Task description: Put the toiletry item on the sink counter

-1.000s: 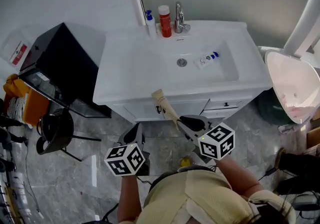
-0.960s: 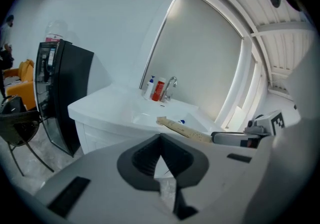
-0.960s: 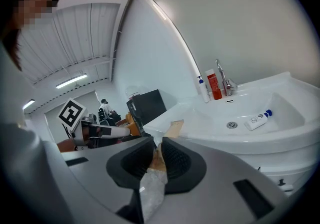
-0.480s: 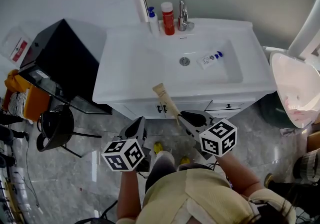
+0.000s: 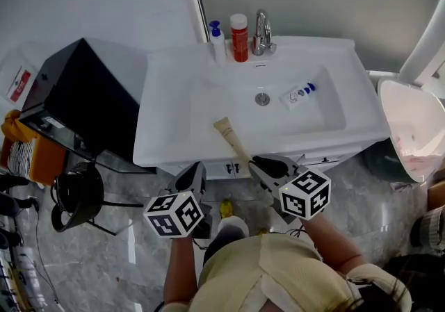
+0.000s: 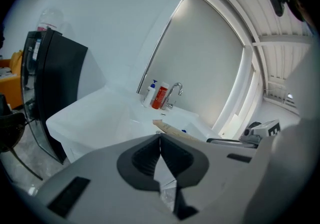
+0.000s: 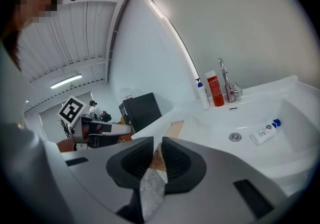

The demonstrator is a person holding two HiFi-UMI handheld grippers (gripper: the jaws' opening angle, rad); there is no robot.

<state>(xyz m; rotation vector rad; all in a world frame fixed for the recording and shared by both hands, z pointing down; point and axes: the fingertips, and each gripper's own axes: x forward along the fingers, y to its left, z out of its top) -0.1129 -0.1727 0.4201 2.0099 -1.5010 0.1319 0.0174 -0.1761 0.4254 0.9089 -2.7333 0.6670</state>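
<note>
My right gripper (image 5: 254,162) is shut on the crimped end of a beige toiletry tube (image 5: 231,140). The tube slants up and left, and its wide end reaches over the front edge of the white sink counter (image 5: 174,99). In the right gripper view the tube (image 7: 173,129) juts forward from between the pads toward the counter. My left gripper (image 5: 197,173) hangs in front of the cabinet, left of the tube, with its jaws shut and nothing in them. From the left gripper view, the tube (image 6: 171,128) shows just past the jaw tips.
A small white bottle with a blue cap (image 5: 297,94) lies in the basin. A red bottle (image 5: 239,28), a white pump bottle (image 5: 217,39) and the faucet (image 5: 262,29) stand at the back. A black cabinet (image 5: 83,88) is at left, a toilet (image 5: 410,123) at right.
Both grippers and the view have moved closer to the sink. The tube's wide end has gone from in front of the counter edge to over it.
</note>
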